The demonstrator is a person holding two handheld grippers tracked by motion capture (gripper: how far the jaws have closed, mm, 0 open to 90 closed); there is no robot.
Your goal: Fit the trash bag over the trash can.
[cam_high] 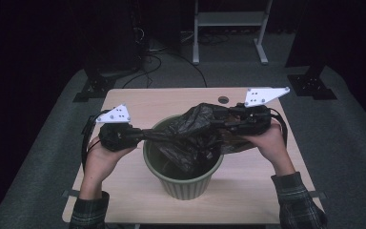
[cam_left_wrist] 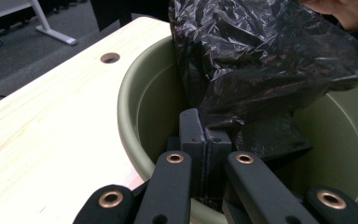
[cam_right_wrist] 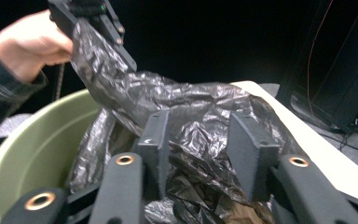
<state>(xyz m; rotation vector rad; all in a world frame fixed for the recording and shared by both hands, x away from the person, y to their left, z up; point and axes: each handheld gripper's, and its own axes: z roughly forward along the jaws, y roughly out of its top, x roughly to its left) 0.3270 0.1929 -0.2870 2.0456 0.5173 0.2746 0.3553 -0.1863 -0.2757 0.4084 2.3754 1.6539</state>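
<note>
Over the bin (cam_high: 183, 183), clenched left hand-held gripper (cam_high: 140, 135) pinches the bag (cam_high: 195, 131); right (cam_high: 226, 125) released.

Your bag (cam_high: 198, 131) is glossy black, crinkled with grey highlights. The bin (cam_high: 186, 183) under it is a dull olive green, inside and out. Your table (cam_high: 138, 105) is pale, light-grained wood. Both grippers are black with copper-coloured rivets, left (cam_left_wrist: 205, 135) and right (cam_right_wrist: 205, 144), each topped by a white plate dotted with dark holes. Your sleeves (cam_high: 298, 202) are a dark green-grey plaid.
</note>
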